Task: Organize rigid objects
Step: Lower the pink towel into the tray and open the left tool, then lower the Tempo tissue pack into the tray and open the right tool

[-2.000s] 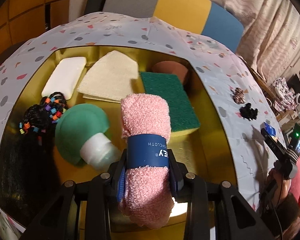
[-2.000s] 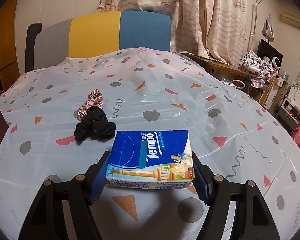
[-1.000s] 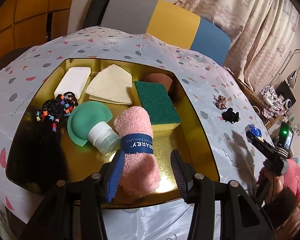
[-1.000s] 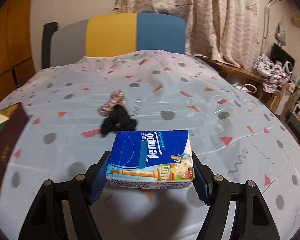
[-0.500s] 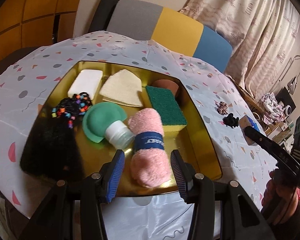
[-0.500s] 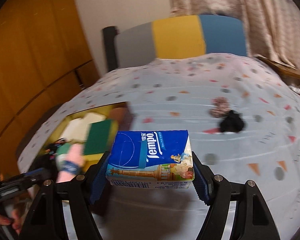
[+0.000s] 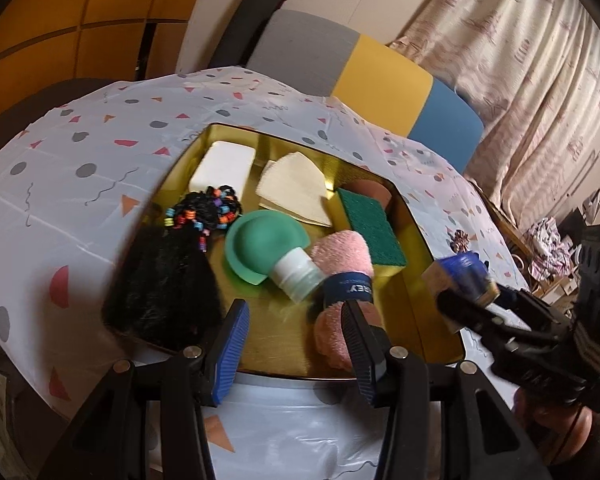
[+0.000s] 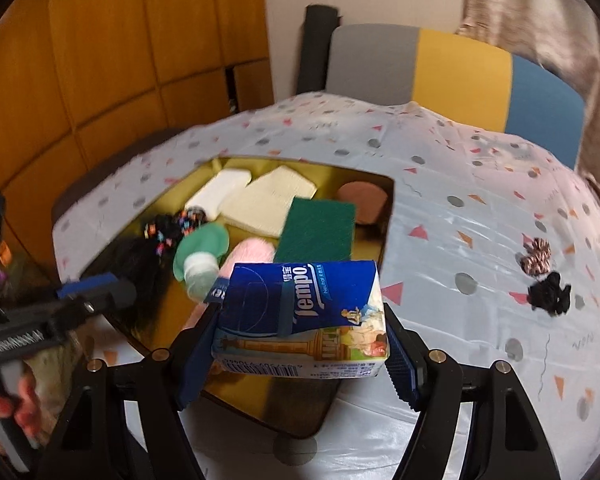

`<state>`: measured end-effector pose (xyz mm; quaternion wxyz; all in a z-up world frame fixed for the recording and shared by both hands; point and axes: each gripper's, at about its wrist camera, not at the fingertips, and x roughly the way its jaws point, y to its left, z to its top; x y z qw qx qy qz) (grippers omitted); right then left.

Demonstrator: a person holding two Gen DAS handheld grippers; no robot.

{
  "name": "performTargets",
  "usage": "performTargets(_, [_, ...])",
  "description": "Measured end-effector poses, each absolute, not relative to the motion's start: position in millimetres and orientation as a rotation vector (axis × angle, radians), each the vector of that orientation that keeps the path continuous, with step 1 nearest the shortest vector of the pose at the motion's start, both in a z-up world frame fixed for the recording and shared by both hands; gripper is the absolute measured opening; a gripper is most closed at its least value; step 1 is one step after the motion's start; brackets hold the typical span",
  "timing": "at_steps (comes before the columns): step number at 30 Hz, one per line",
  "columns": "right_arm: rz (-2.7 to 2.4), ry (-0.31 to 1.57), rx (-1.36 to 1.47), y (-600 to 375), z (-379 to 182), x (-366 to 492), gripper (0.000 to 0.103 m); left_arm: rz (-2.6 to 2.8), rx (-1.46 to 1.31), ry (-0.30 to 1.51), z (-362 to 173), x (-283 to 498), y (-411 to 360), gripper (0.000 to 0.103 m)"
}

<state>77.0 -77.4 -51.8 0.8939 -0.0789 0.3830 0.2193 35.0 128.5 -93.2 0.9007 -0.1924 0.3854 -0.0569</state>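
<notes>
My right gripper (image 8: 300, 344) is shut on a blue Tempo tissue pack (image 8: 304, 312) and holds it in the air above the near right corner of the gold tray (image 8: 300, 162). In the left wrist view the same pack (image 7: 460, 276) hangs by the tray's right rim (image 7: 440, 268). My left gripper (image 7: 296, 332) stands open at the tray's near edge with nothing between its pads. Just beyond its right finger, a pink rolled towel (image 7: 340, 264) with a blue band lies in the tray.
The tray also holds a green sponge (image 7: 370, 226), a green-capped bottle (image 7: 268, 248), a white bar (image 7: 224, 164), a cream cloth (image 7: 294, 186), a beaded hair tie (image 7: 204, 212) and a black fuzzy piece (image 7: 160, 284). Two scrunchies (image 8: 536, 260) (image 8: 550, 294) lie on the patterned tablecloth to the right.
The right gripper has swung left with the tissue pack, from above the bare tablecloth to over the tray. The left gripper has drawn back from the pink towel lying in the tray.
</notes>
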Motion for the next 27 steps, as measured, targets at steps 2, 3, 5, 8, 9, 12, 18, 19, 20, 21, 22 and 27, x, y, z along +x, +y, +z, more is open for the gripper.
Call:
performTargets(2, [0.453, 0.809, -0.207, -70.9, -56.6, 80.3, 0.075, -0.111, -0.406, 0.795, -93.9, 33.6, 132.0, 0.048])
performTargets(3, [0.451, 0.813, -0.221, -69.1, -58.0, 81.2, 0.076, -0.108, -0.411, 0.794, -94.3, 33.2, 133.9, 0.048])
performTargets(5, [0.448, 0.822, -0.244, -65.8, -61.8, 83.0, 0.077, -0.101, -0.422, 0.791, -94.8, 31.8, 137.7, 0.048])
performTargets(8, [0.426, 0.832, -0.254, -66.5, -63.9, 85.7, 0.086, -0.093, -0.432, 0.793, -96.1, 31.4, 141.7, 0.048])
performTargets(9, [0.425, 0.83, -0.244, -68.4, -63.0, 85.5, 0.086, -0.089, -0.438, 0.794, -96.9, 31.1, 143.2, 0.048])
performTargets(12, [0.413, 0.829, -0.229, -72.5, -61.1, 83.9, 0.086, -0.084, -0.447, 0.797, -98.9, 30.7, 145.4, 0.048])
performTargets(18, [0.371, 0.819, -0.206, -82.7, -58.1, 79.6, 0.086, -0.094, -0.441, 0.797, -99.3, 29.2, 141.3, 0.048])
performTargets(19, [0.358, 0.813, -0.19, -87.0, -56.6, 79.0, 0.086, -0.096, -0.438, 0.797, -98.9, 29.1, 139.9, 0.048])
performTargets(20, [0.349, 0.81, -0.178, -89.9, -55.8, 79.3, 0.086, -0.097, -0.435, 0.797, -98.9, 29.0, 138.9, 0.048])
performTargets(21, [0.339, 0.808, -0.169, -92.3, -55.4, 80.3, 0.087, -0.099, -0.432, 0.799, -99.0, 29.0, 137.8, 0.048])
performTargets(22, [0.316, 0.805, -0.163, -96.0, -55.0, 81.3, 0.087, -0.101, -0.431, 0.8, -99.1, 28.9, 136.8, 0.048])
performTargets(27, [0.267, 0.813, -0.162, -101.1, -58.0, 87.0, 0.087, -0.105, -0.422, 0.803, -98.7, 27.7, 132.1, 0.048])
